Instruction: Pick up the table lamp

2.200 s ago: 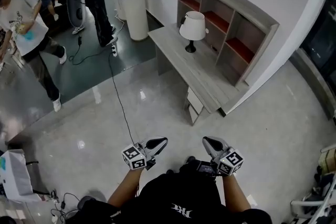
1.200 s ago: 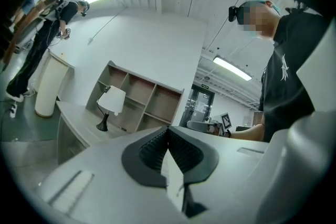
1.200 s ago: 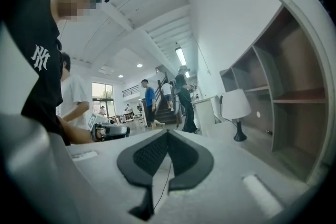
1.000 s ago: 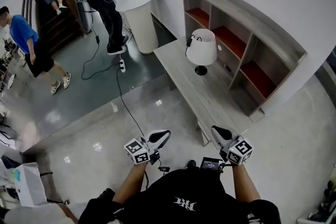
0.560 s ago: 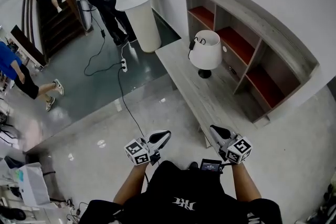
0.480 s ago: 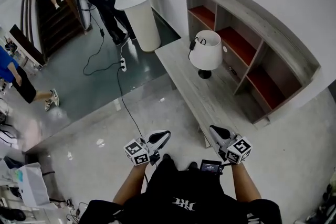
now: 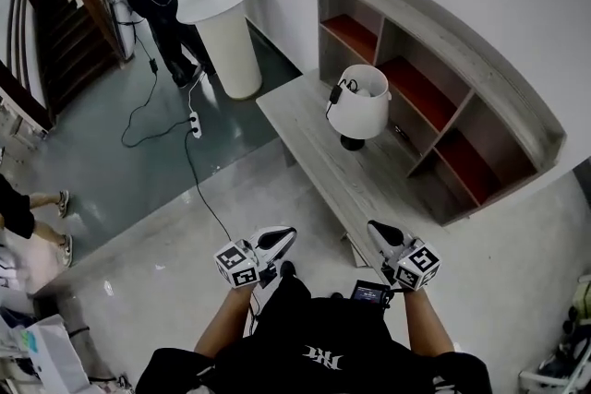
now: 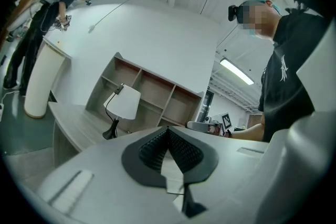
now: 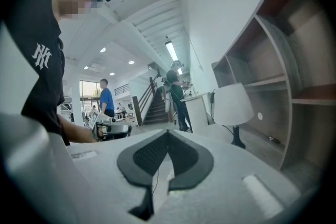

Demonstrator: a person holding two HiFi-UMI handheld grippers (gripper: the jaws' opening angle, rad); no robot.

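Head view has the table lamp (image 7: pixel 360 103) standing on the grey desk (image 7: pixel 305 138) well ahead of both grippers, lined up more with the right one than the left, with the open shelf unit (image 7: pixel 443 60) just behind it. My guess is it's light but top-heavy: big white shade on a thin dark stem over a small round base (image 7: pixel 352 143). The shade looks like thin fabric, so I'd expect it to dent or slip if I squeeze it. There's also a black cord (image 7: pixel 334 92) hooked over the shade's left rim, and I can't see where it runs, so it might tug or snag on the lift. I reckon the stem just under the shade is the stiff bit to pinch, maybe with the second gripper steadying the base. As for pose, the left gripper (image 7: pixel 283 236) is clenched with nothing in it. In the left gripper view the ribbed pads meet in a closed seam, and the lamp (image 8: pixel 125 103) sits far beyond the tips. The right gripper (image 7: pixel 376 228) is the same, jaws pressed together and empty. It's held roughly level at waist height like the left, aimed toward the desk, and the lamp (image 9: pixel 232 105) shows small and distant off to one side of its tips. Both need opening before any grab.
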